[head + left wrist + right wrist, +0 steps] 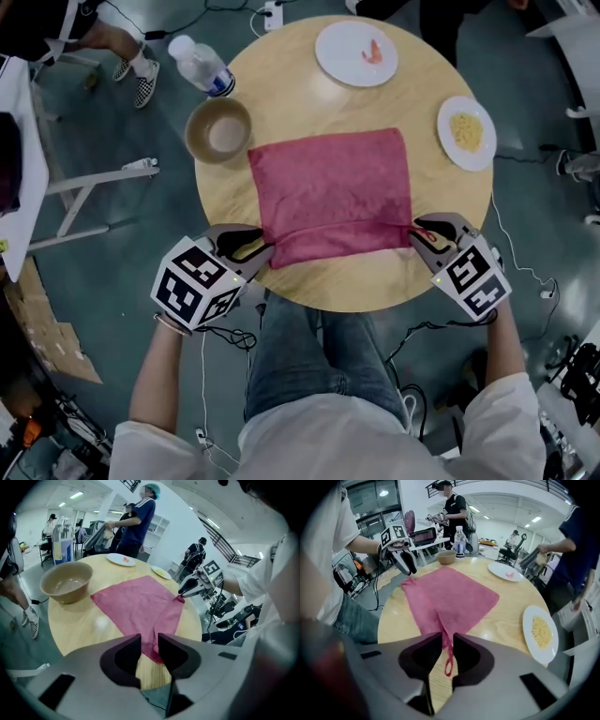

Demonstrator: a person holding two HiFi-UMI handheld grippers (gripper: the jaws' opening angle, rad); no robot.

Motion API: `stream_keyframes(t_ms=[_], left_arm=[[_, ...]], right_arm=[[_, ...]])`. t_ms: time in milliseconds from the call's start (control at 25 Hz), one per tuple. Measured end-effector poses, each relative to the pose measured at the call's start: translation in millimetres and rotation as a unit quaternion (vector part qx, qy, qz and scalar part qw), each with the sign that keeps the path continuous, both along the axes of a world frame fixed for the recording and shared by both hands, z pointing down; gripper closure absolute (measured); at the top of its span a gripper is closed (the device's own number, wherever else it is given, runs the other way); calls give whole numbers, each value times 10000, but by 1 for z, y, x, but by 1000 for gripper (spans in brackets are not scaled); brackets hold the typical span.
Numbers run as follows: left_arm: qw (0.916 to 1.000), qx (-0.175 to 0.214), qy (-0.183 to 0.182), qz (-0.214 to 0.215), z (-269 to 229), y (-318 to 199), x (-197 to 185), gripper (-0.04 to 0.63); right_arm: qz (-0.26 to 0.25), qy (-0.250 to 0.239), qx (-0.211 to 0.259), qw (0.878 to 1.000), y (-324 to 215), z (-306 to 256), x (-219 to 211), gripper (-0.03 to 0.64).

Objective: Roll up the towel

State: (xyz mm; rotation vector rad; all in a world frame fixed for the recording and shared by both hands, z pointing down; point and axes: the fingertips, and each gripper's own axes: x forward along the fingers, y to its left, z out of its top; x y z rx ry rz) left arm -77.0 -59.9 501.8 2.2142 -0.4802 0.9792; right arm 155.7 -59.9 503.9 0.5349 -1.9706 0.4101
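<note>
A pink towel lies flat on the round wooden table, its near edge turned over into a low fold. My left gripper sits at the fold's left end. In the left gripper view the jaws stand slightly apart, with the towel's corner loose in the gap. My right gripper sits at the fold's right end. Its jaws are also a little apart, with the towel's corner and hanging loop between them. Both grippers are open.
A tan bowl and a water bottle stand at the table's far left. A plate with a pink morsel is at the back, and a plate of yellow food at the right. People stand beyond the table.
</note>
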Motion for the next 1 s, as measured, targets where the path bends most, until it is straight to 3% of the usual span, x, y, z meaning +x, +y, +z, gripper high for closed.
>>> stream_keyframes(t_ms=[200, 480, 1000], left_arm=[[9993, 347, -166, 7, -15, -5, -7, 480], [9961, 640, -329, 508, -31, 21, 11, 479], [9881, 809, -769, 1062, 2, 65, 32, 492]], right_arm=[[-6, 19, 161, 9999, -1, -14, 5, 531], [-128, 113, 531, 9984, 2, -41, 7, 522], [-970, 252, 296, 9945, 49, -16, -12, 528]])
